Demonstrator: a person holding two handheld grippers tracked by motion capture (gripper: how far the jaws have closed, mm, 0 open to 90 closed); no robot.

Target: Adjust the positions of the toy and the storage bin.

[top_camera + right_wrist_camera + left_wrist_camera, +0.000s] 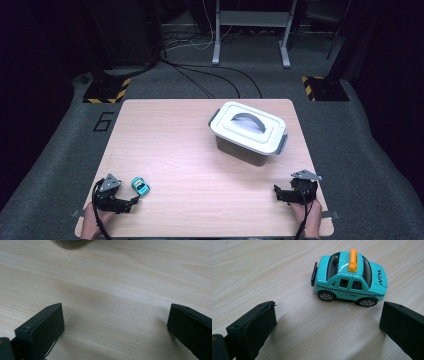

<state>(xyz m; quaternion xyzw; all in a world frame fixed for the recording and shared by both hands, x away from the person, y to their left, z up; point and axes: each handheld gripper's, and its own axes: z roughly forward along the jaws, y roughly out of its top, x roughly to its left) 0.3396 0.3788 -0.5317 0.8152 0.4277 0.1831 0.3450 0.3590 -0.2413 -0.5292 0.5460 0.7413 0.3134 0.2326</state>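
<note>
On the light wooden table [200,150], the teal toy taxi [350,277] stands just ahead of the left gripper [327,322], whose jaws gape wide, empty. Advance squarely; clamp both doors, not wheels.

Toy taxi [350,278] sits just beyond the left gripper [134,201], bare wood between its wide-apart jaws. Lidded storage box [248,131] blocks the table [190,150] far right of centre. Centre and near edge stay free.
</note>
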